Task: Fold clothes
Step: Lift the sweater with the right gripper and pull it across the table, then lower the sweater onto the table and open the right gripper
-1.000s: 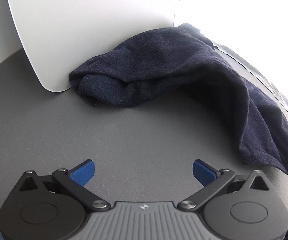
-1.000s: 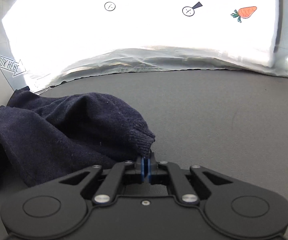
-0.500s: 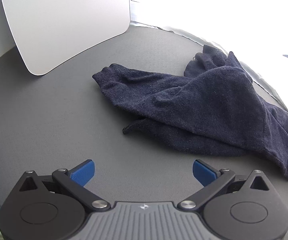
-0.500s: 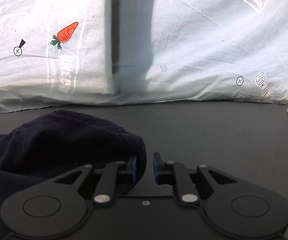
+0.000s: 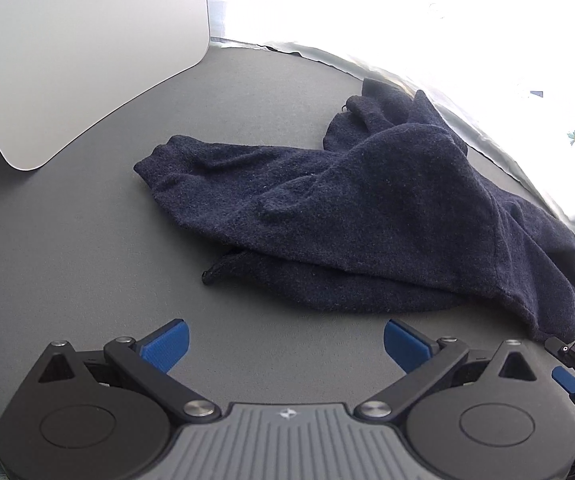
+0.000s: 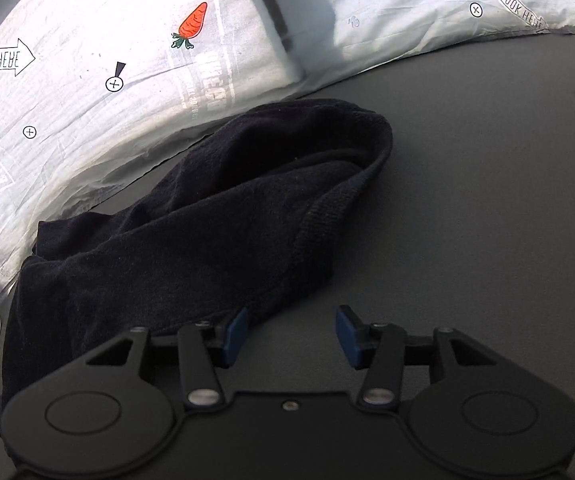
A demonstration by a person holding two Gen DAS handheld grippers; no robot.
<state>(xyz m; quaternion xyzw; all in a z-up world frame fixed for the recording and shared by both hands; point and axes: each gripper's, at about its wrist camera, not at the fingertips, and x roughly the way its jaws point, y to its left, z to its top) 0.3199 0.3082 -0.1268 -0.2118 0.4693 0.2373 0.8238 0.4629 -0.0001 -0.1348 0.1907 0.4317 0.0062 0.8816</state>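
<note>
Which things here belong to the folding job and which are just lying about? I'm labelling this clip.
Part of the job:
- dark navy garment, lying crumpled on the grey table
- left gripper, open
- right gripper, open, beside the garment's edge

Just lying about:
- white board
- printed sheet with carrots

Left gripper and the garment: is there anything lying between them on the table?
No. In the left wrist view, only bare gray table separates the open left gripper from the garment.
</note>
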